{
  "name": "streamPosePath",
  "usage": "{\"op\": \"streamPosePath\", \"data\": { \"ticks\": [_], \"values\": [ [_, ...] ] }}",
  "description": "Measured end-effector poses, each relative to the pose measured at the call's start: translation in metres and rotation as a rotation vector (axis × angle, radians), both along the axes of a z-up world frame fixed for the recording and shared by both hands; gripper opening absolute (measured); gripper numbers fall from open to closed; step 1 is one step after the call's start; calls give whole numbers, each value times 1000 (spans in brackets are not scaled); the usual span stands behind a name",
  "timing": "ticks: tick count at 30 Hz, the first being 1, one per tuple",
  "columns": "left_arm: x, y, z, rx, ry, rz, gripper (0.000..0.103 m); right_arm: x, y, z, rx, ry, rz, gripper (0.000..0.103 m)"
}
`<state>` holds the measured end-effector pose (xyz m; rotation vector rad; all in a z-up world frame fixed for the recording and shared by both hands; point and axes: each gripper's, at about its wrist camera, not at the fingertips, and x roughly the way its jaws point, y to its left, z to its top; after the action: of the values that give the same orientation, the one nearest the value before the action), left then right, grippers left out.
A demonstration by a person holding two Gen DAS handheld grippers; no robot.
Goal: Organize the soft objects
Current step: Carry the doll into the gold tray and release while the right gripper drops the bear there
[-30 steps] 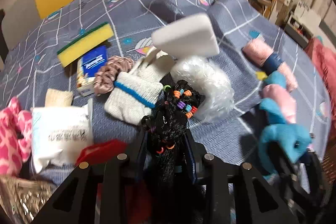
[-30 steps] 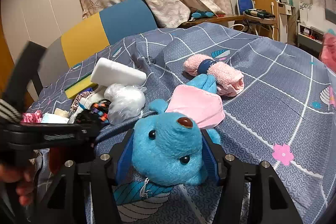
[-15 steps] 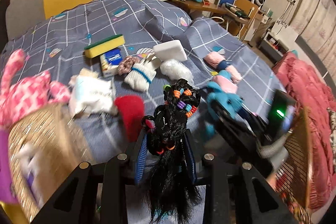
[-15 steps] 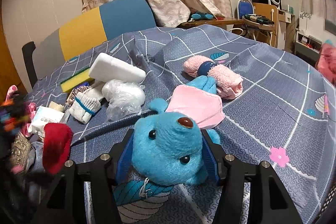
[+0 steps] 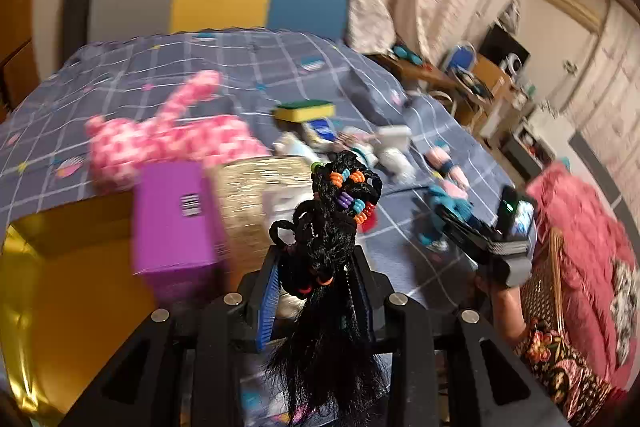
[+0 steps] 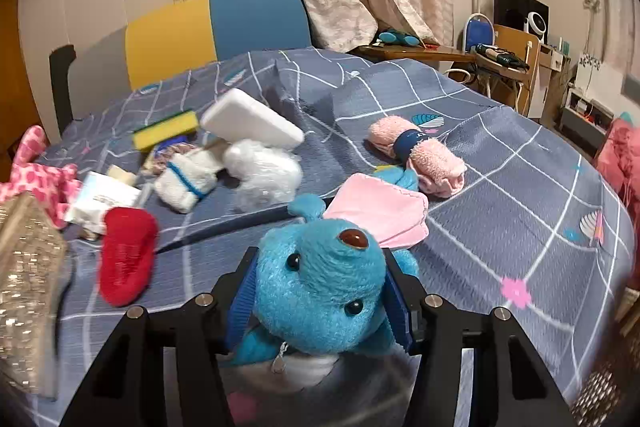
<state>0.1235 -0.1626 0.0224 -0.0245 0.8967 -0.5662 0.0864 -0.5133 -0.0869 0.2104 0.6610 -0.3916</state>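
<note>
My left gripper point(image 5: 318, 273) is shut on a black braided hairpiece point(image 5: 332, 227) with coloured beads, held high above a woven basket point(image 5: 248, 187) and a purple box point(image 5: 176, 215). My right gripper point(image 6: 320, 291) is shut on a blue plush toy point(image 6: 320, 279) in a pink cape point(image 6: 380, 211), low over the grey checked bedspread point(image 6: 520, 187). The right gripper also shows in the left wrist view point(image 5: 472, 231), still on the blue plush point(image 5: 448, 203).
On the bed lie a red sock point(image 6: 126, 255), a white sock point(image 6: 186, 179), a plastic bag point(image 6: 264, 171), a white sponge point(image 6: 252, 123), a yellow-green sponge point(image 6: 166, 131), a rolled pink towel point(image 6: 416, 155), a tissue pack point(image 6: 102, 201) and a pink spotted plush point(image 5: 168, 139). A wicker basket point(image 5: 544, 287) stands right.
My left gripper has lifted the hairpiece up and swung left, over the woven basket and purple box. My right gripper has stayed nearly still, holding the blue plush.
</note>
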Motion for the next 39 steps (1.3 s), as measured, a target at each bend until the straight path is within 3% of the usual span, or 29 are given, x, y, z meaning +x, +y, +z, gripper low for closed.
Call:
{"op": "streamPosePath", "data": {
  "ticks": [7,14,24,30,34,39],
  "values": [
    [0,83,3,-24,-28,137,32,-22,42,30,3,-60,48,58],
    [24,176,-31,27,14,341,33,-46,112,80,37,-186,162,58],
    [88,267,-94,111,142,476,33,-51,257,148,38,-295,493,58],
    [119,288,-113,131,186,507,36,-34,343,137,65,-246,673,58],
    [134,295,-119,117,198,510,42,-17,379,117,109,-178,742,58],
    [134,305,-108,90,167,519,44,-3,409,93,148,-96,794,58]
  ]
}}
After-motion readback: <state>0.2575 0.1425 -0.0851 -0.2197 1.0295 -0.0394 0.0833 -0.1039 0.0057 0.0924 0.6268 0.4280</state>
